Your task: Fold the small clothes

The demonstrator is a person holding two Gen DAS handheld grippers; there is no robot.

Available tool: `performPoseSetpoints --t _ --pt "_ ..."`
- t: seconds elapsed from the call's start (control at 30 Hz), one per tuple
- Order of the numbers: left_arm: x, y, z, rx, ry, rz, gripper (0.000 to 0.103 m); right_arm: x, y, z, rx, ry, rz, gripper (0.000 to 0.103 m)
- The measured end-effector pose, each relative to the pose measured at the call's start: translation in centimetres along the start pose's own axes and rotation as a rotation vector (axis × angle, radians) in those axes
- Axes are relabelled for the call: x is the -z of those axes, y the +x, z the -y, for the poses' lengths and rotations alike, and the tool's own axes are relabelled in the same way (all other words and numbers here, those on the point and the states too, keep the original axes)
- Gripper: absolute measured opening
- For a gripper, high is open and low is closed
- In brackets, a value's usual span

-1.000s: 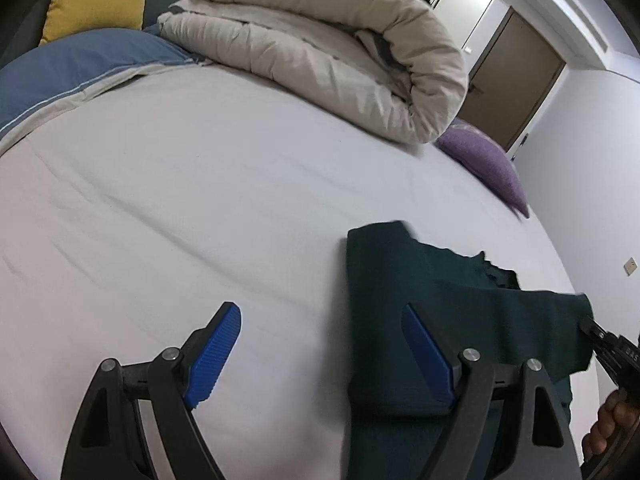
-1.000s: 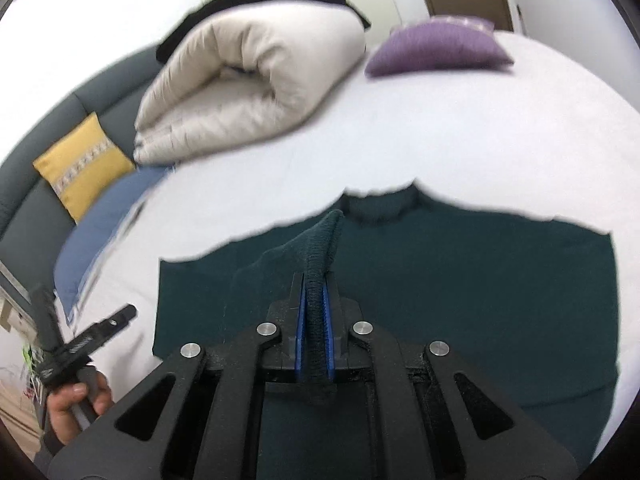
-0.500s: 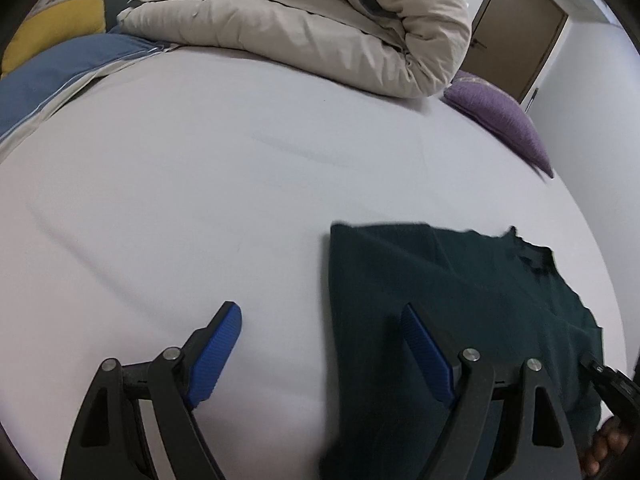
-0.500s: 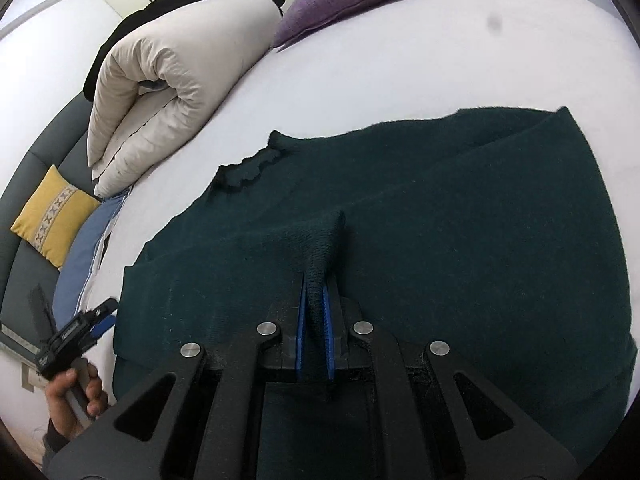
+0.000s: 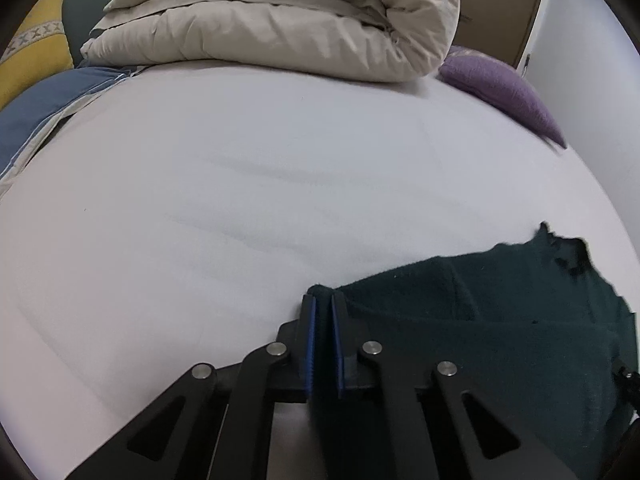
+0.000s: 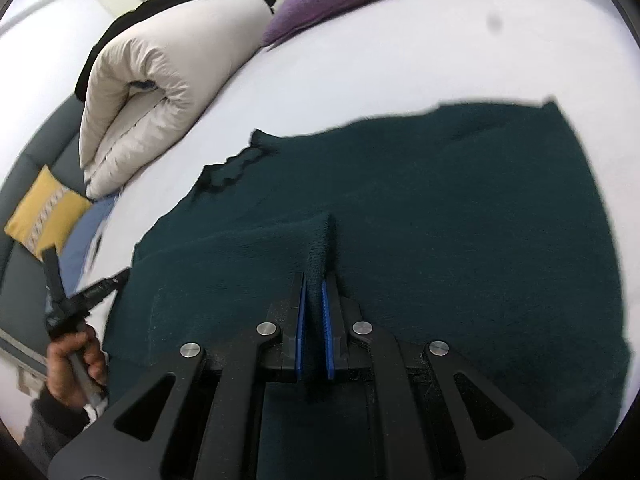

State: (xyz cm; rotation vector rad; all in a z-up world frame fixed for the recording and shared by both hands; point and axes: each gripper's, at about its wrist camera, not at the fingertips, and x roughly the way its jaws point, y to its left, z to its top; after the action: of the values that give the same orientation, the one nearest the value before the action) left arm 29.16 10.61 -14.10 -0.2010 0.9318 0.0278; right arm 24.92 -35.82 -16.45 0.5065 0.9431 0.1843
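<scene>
A dark green knit sweater (image 6: pixel 440 220) lies spread on the white bed sheet (image 5: pixel 240 200), its neckline (image 6: pixel 232 166) toward the rolled duvet. My left gripper (image 5: pixel 323 304) is shut on the sweater's left corner edge (image 5: pixel 480 320), low at the sheet. My right gripper (image 6: pixel 314 280) is shut on a pinched fold of the sweater near its middle. The left gripper also shows in the right wrist view (image 6: pixel 92 292), held by a hand at the sweater's left edge.
A rolled beige duvet (image 5: pixel 280 28) lies at the head of the bed, with a purple pillow (image 5: pixel 504 88) to its right. A yellow cushion (image 5: pixel 32 48) and a blue pillow (image 5: pixel 36 112) sit at the left. A brown door (image 5: pixel 504 8) stands behind.
My left gripper was open above the sheet; it has come down and shut on the sweater's corner. My right gripper stays shut on its fold, and the sweater has settled flatter.
</scene>
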Motion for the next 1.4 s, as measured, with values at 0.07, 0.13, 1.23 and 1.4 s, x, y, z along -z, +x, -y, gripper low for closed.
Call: performPoseSetpoints --t 0.07,0.13,1.23,1.4 --pt "0.2 -2.1 -0.5 0.030 -0.001 0.009 0.012 -0.1 0.0 0.3 -0.015 0.015 -0.006 0.007" --pt "1.3 -4.9 -0.5 0.053 0.025 0.041 0.024 -0.2 -0.3 0.2 -0.026 0.021 -0.024 0.011" --pt "10.3 -7.9 -3.1 -0.163 -0.052 0.035 0.081 0.8 -0.4 -0.5 0.012 0.028 -0.027 0.006" --pt "10.7 -8.7 -2.8 -0.162 -0.032 0.011 0.084 0.6 -0.3 0.0 0.006 0.043 -0.037 0.005"
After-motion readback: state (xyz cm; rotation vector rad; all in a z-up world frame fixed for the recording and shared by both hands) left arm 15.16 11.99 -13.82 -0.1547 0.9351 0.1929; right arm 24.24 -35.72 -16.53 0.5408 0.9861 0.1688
